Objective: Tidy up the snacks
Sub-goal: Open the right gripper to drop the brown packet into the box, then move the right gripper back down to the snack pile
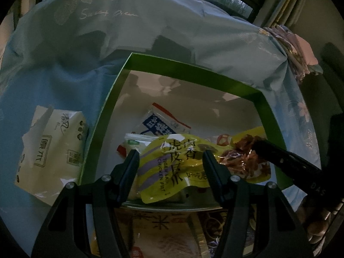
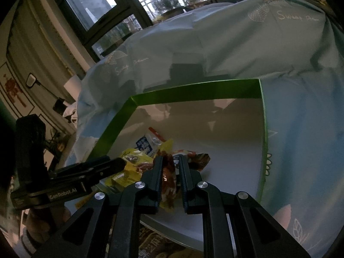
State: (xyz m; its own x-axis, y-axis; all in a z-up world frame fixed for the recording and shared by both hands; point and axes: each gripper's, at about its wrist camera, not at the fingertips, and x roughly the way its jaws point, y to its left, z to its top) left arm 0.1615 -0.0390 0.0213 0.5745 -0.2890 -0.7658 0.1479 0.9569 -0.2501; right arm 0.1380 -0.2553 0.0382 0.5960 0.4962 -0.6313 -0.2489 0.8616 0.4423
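Observation:
A green-rimmed box with a white inside sits on the blue bedsheet and holds snack packets. A yellow chicken-feet packet lies over its near edge, with a blue-and-white packet behind it. My left gripper is open, its fingers either side of the yellow packet. My right gripper is shut on the reddish end of that yellow packet; its finger also shows in the left wrist view. The box and the left gripper's finger show in the right wrist view.
A white tissue pack lies on the sheet left of the box. More snack packets lie below the box's near edge. A folded blanket sits at the far right. Windows stand behind the bed.

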